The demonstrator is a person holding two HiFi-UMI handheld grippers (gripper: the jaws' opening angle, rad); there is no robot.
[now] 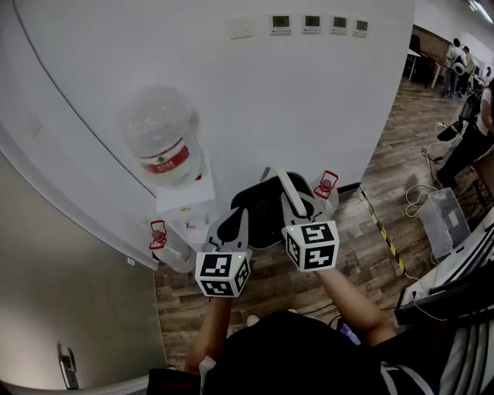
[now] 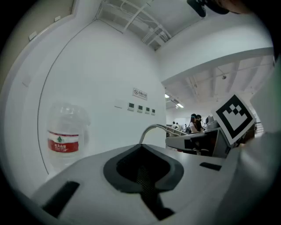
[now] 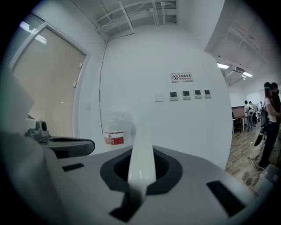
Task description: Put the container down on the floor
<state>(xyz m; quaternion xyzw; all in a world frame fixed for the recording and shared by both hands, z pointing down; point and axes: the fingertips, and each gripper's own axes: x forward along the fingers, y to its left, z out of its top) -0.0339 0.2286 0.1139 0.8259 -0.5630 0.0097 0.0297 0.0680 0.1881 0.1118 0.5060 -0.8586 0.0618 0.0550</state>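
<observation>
Container of dark plastic [image 1: 261, 217] hangs by its white arched handle [image 3: 141, 149], clamped in fingers of right gripper [image 1: 296, 210], wooden floor [image 1: 270, 287] straight below; left gripper [image 1: 231, 227] closed, empty.

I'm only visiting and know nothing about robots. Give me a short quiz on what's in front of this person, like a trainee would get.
1. Multiple choice: which hand-held gripper clamps the white handle of the black container? A) left B) right
2. True or false: the label on the big water bottle is blue.
3. Fill in: a row of ___ small panels hangs on the white wall.
Key: 1 B, the right hand-held gripper. 2 False, it is red. 3 Four.
</observation>
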